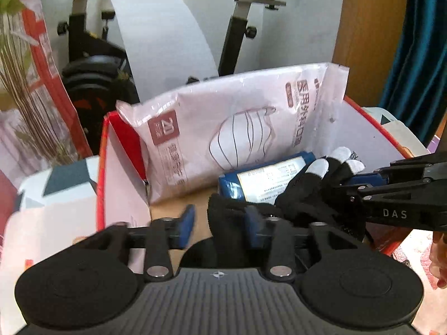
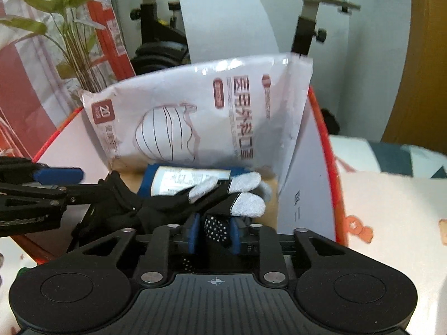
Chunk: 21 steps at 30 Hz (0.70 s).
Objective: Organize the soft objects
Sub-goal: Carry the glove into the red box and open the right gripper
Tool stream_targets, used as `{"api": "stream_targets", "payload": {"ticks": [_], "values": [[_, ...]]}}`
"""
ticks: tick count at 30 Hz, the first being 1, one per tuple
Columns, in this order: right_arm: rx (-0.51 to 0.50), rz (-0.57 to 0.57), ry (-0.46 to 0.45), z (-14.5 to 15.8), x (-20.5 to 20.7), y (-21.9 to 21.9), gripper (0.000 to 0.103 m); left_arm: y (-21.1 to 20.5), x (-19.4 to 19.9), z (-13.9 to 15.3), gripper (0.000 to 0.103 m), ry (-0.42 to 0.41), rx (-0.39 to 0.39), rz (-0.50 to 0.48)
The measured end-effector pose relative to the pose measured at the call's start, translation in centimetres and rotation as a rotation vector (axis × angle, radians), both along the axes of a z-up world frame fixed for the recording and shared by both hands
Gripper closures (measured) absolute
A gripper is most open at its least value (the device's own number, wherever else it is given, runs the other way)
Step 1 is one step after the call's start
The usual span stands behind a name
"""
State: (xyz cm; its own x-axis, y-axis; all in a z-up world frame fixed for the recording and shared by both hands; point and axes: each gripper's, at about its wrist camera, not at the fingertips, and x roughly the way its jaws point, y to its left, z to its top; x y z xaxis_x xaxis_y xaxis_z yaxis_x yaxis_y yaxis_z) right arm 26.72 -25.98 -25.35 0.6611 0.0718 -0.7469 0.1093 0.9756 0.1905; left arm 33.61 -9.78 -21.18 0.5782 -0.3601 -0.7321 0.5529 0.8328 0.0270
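A black glove (image 1: 304, 192) with grey-white fingertips lies in a red-and-white cardboard box (image 1: 102, 150). Its cuff sits between the blue pads of my left gripper (image 1: 220, 223), which stands open; the left pad is clear of the fabric. In the right wrist view the glove (image 2: 167, 203) stretches across the box (image 2: 327, 145). Its dotted palm lies between the narrowly parted pads of my right gripper (image 2: 215, 233). A white pack of face masks (image 1: 223, 128) (image 2: 195, 117) leans on the box's far wall. A blue pack (image 1: 268, 178) (image 2: 190, 180) lies under the glove's fingers.
An exercise bike (image 1: 240, 28) and a white sheet stand behind the box. A green plant (image 2: 69, 36) and red-and-white bags are at the left. A patterned cloth (image 2: 391, 195) covers the surface around the box. A wooden panel (image 1: 368, 28) is at the right.
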Motion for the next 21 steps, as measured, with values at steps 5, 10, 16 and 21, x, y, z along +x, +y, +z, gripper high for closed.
{"api": "stream_targets", "payload": {"ticks": [5,10,16,21], "values": [[-0.063,0.015,-0.075,0.9,-1.5,0.3,0.053,0.4,-1.8,1.5,0.021,-0.093,-0.016,0.016],[-0.057,0.07,-0.168,1.7,-3.5,1.3,0.012,0.8,-4.0,2.2,0.002,-0.164,-0.06,0.028],[-0.062,0.081,-0.232,2.4,-5.2,2.0,0.0,2.4,-6.1,3.3,0.0,-0.227,-0.113,0.109],[0.013,0.037,-0.276,3.1,-6.9,1.4,0.0,4.3,-7.9,4.1,0.0,-0.261,-0.141,0.198]]}}
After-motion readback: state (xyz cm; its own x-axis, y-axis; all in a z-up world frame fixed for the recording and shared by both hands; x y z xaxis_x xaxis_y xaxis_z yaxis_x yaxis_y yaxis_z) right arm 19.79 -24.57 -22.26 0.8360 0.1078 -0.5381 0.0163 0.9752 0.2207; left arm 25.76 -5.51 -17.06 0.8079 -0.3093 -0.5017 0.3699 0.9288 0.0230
